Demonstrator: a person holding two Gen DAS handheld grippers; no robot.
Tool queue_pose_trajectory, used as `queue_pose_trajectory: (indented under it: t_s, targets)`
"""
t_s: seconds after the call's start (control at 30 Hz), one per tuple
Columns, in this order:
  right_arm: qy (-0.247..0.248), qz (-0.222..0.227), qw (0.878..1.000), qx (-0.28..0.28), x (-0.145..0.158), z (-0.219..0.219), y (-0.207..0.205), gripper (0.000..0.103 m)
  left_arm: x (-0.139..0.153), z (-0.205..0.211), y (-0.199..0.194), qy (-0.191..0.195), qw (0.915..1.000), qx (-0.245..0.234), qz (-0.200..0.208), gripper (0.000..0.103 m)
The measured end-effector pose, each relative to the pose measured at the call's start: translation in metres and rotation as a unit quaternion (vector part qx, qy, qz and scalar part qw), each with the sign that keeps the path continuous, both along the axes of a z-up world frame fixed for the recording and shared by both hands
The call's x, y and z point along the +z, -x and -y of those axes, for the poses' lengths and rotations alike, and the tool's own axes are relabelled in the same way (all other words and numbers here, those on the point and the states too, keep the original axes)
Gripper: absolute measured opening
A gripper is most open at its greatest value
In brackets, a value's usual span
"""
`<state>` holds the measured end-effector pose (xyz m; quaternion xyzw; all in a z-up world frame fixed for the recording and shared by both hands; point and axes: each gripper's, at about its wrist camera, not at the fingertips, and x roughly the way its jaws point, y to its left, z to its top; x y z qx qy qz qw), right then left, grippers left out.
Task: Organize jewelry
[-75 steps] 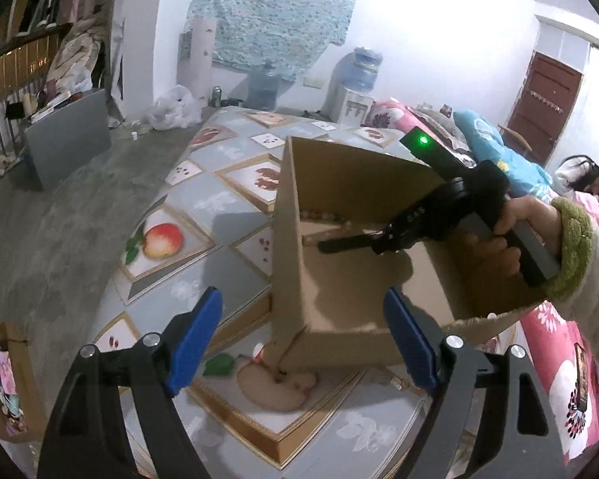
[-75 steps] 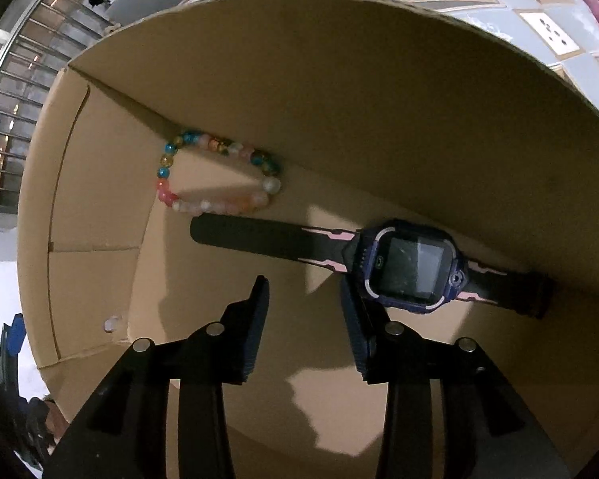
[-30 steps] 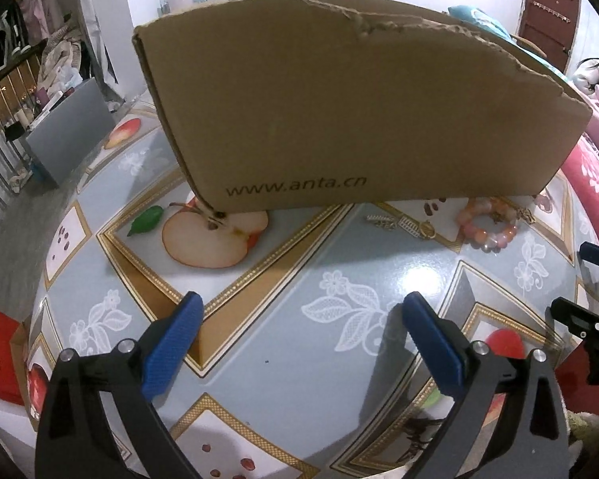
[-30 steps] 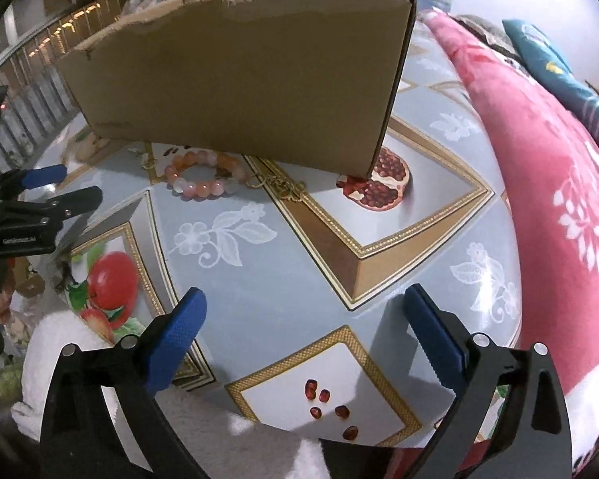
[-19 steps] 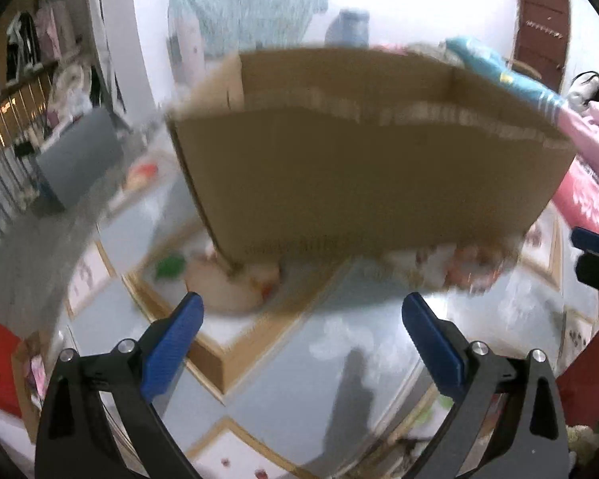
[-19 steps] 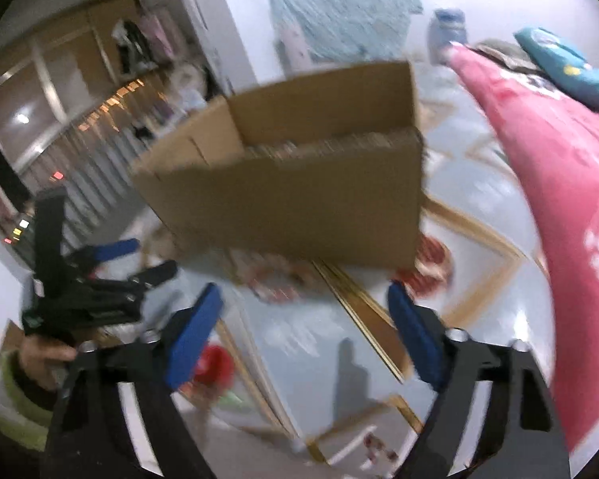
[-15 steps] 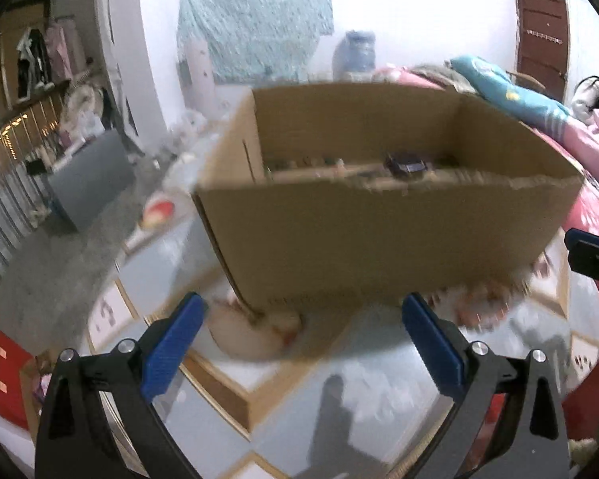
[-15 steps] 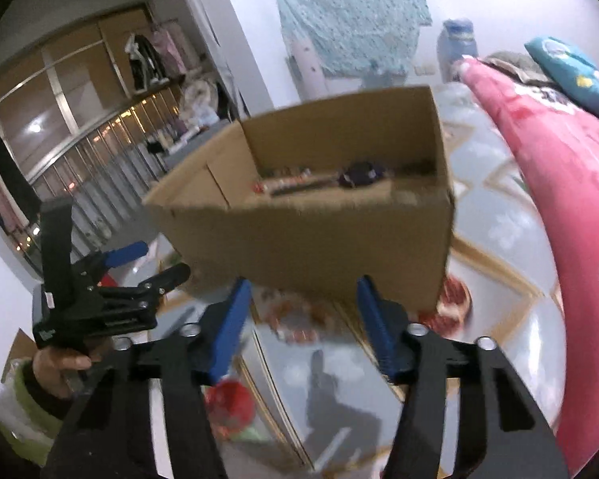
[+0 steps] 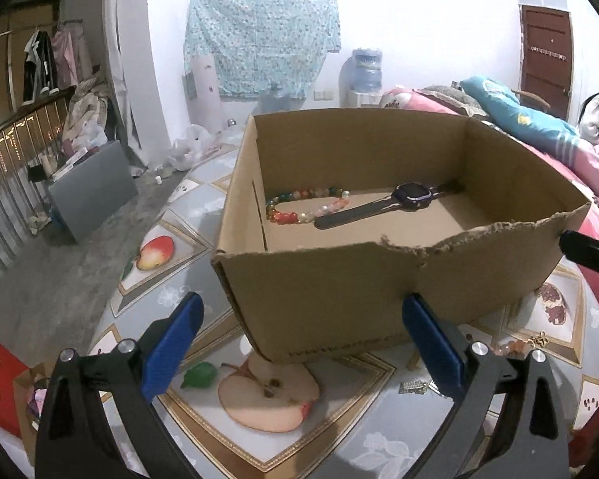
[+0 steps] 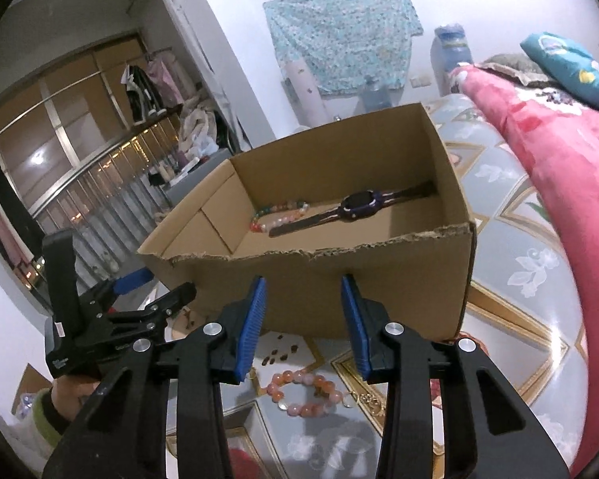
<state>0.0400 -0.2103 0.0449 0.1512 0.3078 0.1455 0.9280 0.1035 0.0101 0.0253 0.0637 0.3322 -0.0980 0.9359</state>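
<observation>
The box (image 9: 379, 299) hid most of the print along its own foot behind the left gripper's finger (image 9: 431, 343). Small metal pieces (image 9: 413, 386) beside the box stayed too small to identify.

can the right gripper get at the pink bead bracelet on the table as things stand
Probably yes: the pink bead bracelet lies in the open in front of the box, just below the right gripper, whose empty jaws are closing.
</observation>
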Motion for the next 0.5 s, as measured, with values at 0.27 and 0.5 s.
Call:
queue_pose_trajectory:
  t_s: [0.27, 0.5]
  targets:
    - [0.008, -0.028, 0.995, 0.097, -0.019, -0.029, 0.029, 0.024, -0.015, 0.006, 0.035, -0.008, 0.997, -0.075, -0.018, 0.08]
    - [0.018, -0.064, 0.984, 0.163, -0.039, -0.061, 0.04, 0.018, -0.036, 0.022, 0.033, -0.016, 0.9853, -0.156, -0.067, 0.048]
